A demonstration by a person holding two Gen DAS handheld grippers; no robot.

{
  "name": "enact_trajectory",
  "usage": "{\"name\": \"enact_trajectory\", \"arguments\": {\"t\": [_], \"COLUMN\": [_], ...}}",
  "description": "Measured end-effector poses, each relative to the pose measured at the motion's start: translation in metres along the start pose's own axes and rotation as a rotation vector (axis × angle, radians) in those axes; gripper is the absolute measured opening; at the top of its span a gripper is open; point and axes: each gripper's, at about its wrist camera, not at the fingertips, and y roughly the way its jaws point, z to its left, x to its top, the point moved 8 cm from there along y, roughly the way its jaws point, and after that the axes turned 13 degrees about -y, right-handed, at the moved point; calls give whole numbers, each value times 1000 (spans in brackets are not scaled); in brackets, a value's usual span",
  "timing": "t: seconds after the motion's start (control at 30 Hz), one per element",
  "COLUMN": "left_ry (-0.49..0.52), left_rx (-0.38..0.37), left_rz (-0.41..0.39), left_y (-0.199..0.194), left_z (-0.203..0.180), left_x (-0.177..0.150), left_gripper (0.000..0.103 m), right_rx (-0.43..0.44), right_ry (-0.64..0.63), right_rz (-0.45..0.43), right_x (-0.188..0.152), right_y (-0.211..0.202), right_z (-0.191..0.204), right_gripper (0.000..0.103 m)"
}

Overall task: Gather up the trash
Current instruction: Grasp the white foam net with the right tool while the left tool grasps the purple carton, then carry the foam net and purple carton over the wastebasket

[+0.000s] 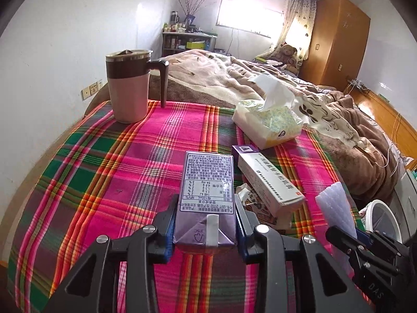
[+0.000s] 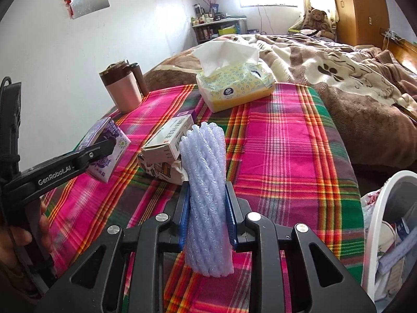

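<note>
One mug (image 1: 129, 86), two cartons (image 1: 206, 180), one tissue pack (image 1: 268, 122).

The left hand-held gripper (image 2: 104, 146) carries the brand "GenRobot.AI" in pale letters along its black arm, seen from the right wrist view. In the left wrist view, the right hand-held gripper (image 1: 338, 230) shows the letters "DAS" on its black body. The purple drink carton (image 1: 206, 182) bears "FSC" beside a small mark near its folded end, plus a nutrition table whose fine print is too small to read reliably. The medicine box (image 1: 268, 180) has printed characters that cannot be made out.
</note>
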Motion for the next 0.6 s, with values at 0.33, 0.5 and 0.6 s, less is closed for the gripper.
{"name": "enact_trajectory", "arguments": {"t": [0.33, 0.5, 0.6], "left_ry": [32, 60, 72], "left_rx": [-42, -61, -78], "left_rz": [-36, -48, -53], "left_y": [-46, -66, -76], "left_z": [-22, -37, -46], "left_x": [-17, -29, -36], "left_gripper": [37, 37, 37], "right_rx": [-22, -38, -45], "right_ry": [18, 27, 42], "right_rz": [-60, -86, -102], "right_x": [-2, -6, -10], "right_y": [-36, -54, -65], "right_z": [-7, -14, -20], "right_gripper": [25, 25, 25]}}
